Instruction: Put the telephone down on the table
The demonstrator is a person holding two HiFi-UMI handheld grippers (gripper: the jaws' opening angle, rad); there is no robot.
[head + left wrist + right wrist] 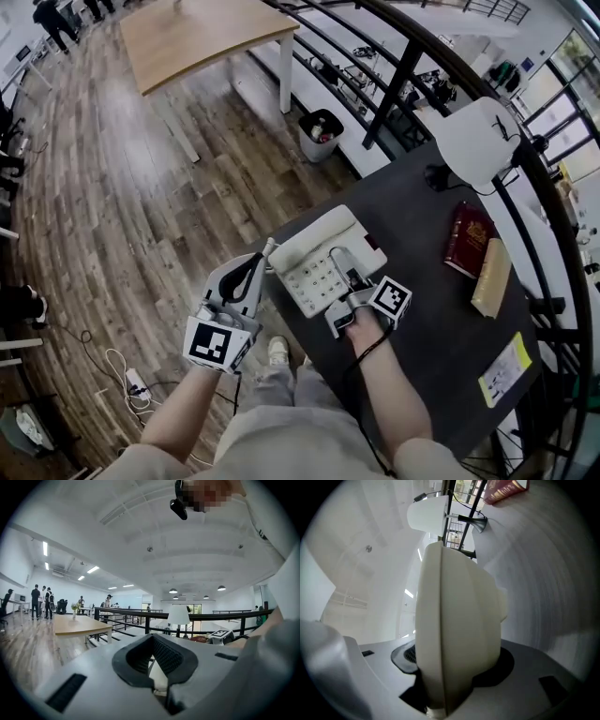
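Just off the desk's (pixel 427 319) left edge, our left tongs (pixel 267 253) stand nearly closed, pinching the thin left rim of the cream telephone (pixel 314 246). The telephone is over the desk's near left corner, keypad up. Above the desk's near edge, our right tongs (pixel 349 275) stand half open, clamping its thick body.

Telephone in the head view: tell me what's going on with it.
A person holds the cream telephone with two claws. The right claw is shut on its near edge; the left claw appears to pinch its left end. The telephone is over the near corner of the dark table; whether it touches the table is unclear.
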